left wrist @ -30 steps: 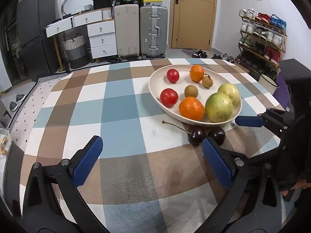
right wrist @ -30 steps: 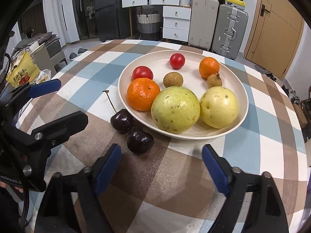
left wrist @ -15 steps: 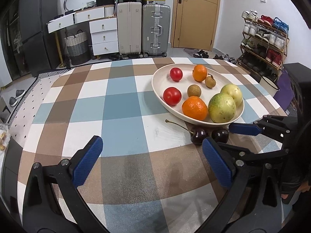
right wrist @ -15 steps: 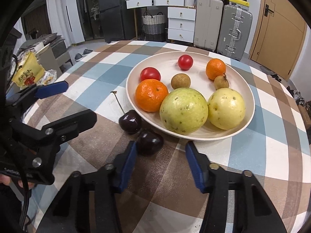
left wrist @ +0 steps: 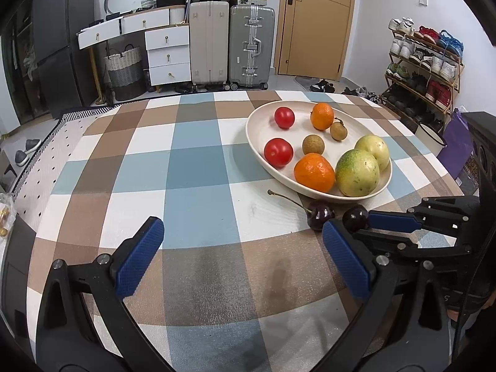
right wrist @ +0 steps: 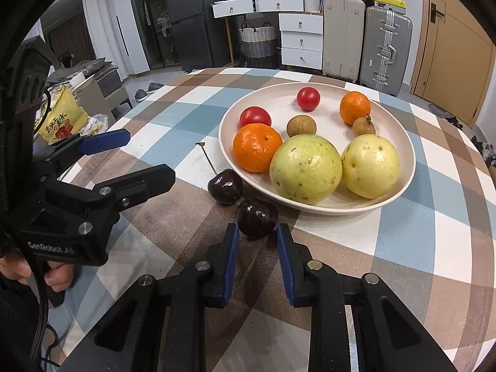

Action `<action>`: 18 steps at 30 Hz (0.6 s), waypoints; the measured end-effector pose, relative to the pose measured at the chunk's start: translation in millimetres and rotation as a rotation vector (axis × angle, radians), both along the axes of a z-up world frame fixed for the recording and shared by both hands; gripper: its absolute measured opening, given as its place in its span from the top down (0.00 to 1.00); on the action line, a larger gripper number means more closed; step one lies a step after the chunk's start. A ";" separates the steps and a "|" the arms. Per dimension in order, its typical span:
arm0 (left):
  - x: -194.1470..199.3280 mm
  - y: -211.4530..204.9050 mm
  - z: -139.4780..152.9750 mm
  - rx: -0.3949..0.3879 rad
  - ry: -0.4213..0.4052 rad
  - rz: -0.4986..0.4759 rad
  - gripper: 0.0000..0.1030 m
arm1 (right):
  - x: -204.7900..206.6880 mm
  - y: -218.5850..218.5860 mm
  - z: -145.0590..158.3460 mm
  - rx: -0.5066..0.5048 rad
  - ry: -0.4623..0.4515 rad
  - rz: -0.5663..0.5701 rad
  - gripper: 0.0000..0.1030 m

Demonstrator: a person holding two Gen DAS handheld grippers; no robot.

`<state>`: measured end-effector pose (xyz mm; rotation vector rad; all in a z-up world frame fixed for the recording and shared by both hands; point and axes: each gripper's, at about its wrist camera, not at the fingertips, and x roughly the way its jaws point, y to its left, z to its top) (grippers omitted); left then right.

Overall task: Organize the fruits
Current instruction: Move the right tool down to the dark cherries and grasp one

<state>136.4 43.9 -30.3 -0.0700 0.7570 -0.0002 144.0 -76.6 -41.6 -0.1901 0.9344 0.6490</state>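
Cherry between right gripper jaws, beside bowl.

The tabletop carries a matt woven cloth with a fine ribbed texture. The bowl has a smooth, matt cream finish. Both cherries are glossy and dark-skinned. The oranges show dimpled peel; the guavas show dull, speckled skin. Each claw is matt black plastic with textured blue pads and bright metal screws.

Suitcases, white drawers, wooden door, shoe rack.
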 end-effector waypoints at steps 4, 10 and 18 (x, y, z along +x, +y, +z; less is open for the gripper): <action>1.3 1.5 -0.8 -0.004 0.006 0.007 0.01 | -1.3 -4.6 1.0 0.009 0.002 0.001 0.75; 2.7 3.4 -2.2 -0.016 0.014 0.008 0.01 | -4.1 -8.9 4.4 0.014 -0.004 0.013 0.76; 5.2 0.8 -6.9 -0.029 0.045 -0.013 0.01 | -4.3 -20.5 7.9 0.034 -0.001 0.006 0.76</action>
